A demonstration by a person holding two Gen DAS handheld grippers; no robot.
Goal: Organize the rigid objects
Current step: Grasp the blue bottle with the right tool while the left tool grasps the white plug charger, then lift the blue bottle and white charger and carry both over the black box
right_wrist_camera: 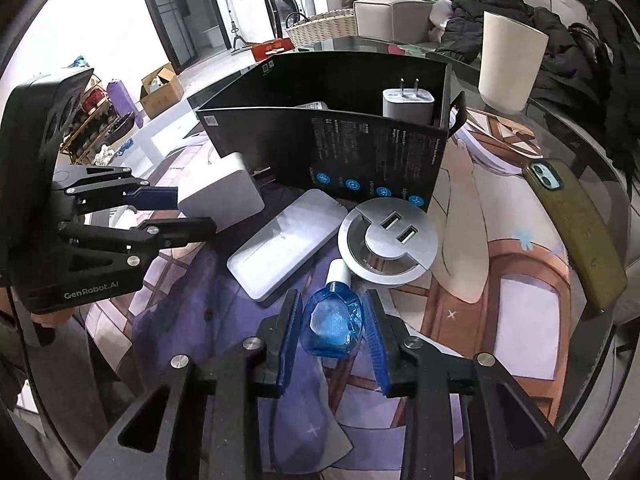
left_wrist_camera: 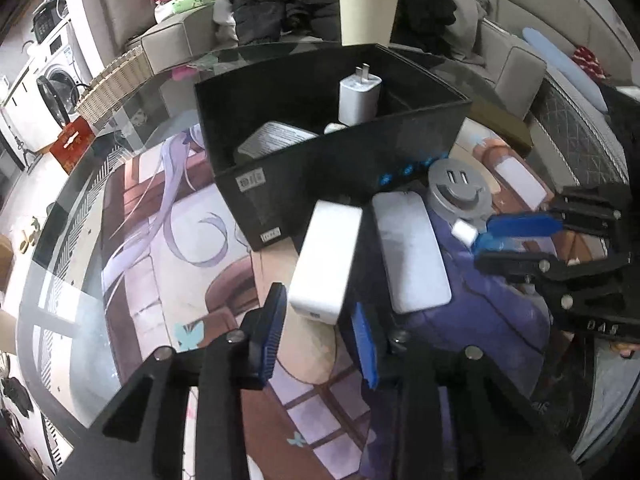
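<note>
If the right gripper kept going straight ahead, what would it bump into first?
The right gripper already has the small blue bottle between its fingers. Pushed straight on, the bottle's white cap would probably meet the round grey USB hub first, though depth is hard to judge.

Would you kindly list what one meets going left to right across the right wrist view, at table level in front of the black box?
Left claw → white charger block → flat white power bank → round grey USB hub → green-cased phone.
</note>
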